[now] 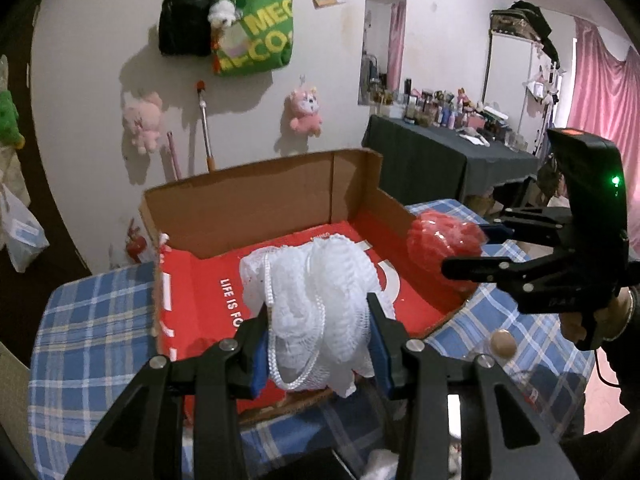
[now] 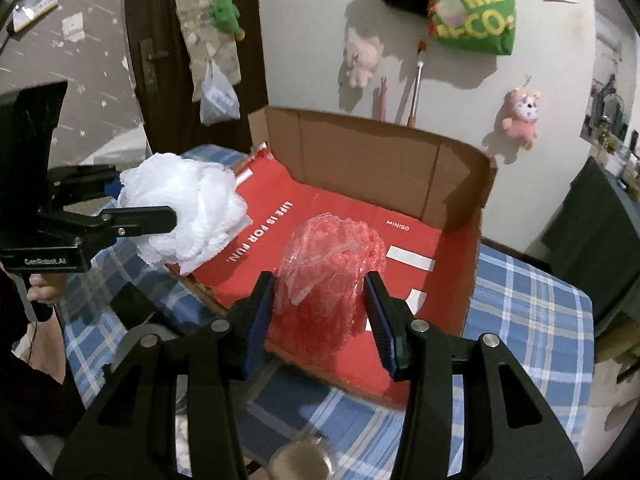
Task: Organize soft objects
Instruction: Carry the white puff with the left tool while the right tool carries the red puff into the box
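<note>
I see the table [image 1: 92,320] under a blue plaid cloth, with the box [image 1: 256,200] sitting on it. The box is open cardboard with a red printed floor and a tall back wall; same box [image 2: 384,148] shows from my right wrist camera.

My left gripper [image 1: 318,344] is clamped on the white pouf [image 1: 312,300], blue pads pressing both sides, cord loop dangling at the front. It hangs over the near-left part of the box floor; I can't tell if it touches the floor. From the right wrist view the white pouf [image 2: 188,208] sits at the box's left edge, held in the left gripper [image 2: 152,204].

My right gripper [image 2: 320,312] is closed on the red pouf [image 2: 328,280], which is wrapped in clear plastic and held over the near edge of the box. In the left wrist view the red pouf [image 1: 444,240] is at the right wall of the box, in the right gripper [image 1: 476,248].

Small round cap [image 1: 503,343] lies on the cloth near the box's right corner.
</note>
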Demonstrator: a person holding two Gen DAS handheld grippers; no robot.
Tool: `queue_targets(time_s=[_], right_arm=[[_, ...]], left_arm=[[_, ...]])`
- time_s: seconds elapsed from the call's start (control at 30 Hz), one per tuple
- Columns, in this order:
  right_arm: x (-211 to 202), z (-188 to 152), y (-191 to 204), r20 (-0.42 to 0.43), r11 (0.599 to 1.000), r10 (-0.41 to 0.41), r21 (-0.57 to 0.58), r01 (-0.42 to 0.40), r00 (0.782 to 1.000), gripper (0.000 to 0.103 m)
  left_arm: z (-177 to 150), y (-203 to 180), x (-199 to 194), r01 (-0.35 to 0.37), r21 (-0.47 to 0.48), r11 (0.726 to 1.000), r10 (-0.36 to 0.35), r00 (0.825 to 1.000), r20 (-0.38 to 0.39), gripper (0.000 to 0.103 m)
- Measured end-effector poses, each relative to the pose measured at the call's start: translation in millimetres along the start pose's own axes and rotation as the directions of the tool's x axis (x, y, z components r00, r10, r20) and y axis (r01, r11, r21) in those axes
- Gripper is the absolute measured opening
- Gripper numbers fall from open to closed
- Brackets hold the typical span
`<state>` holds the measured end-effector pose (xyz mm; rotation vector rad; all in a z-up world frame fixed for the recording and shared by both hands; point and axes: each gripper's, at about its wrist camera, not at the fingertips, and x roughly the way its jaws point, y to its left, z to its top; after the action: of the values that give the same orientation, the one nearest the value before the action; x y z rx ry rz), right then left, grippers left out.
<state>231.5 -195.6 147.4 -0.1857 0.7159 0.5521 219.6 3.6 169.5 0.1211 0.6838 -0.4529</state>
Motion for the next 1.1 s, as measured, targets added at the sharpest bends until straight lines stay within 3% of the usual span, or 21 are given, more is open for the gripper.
queue_targets(time_s=[0.37,0.6,0.83,1.1], right_arm=[[95,47,-33,-0.191,0.999,-0.017,0.033,0.024,0.982,0.044],[154,69,-64,-0.298,0.990,-0.048,0.111,0.084,0.954,0.044],[195,77,-81,-0.365,0.975,-0.101,0.151,0.166,0.926,0.044],[202,78,-89,-0.368,0.970,-0.097,0.172,0.170,0.925,0.047]], left_arm=[[47,25,85,-0.001,-0.012,1.000,-0.001,0.991,-0.135,0.043],[69,49,155,0.000,-0.079,0.997,-0.020,0.967,-0.256,0.044],[71,64,192,-0.016,-0.147,0.989,-0.028,0.956,-0.294,0.044],[63,63,202,-0.003,-0.142,0.990,-0.039,0.956,-0.289,0.050]])
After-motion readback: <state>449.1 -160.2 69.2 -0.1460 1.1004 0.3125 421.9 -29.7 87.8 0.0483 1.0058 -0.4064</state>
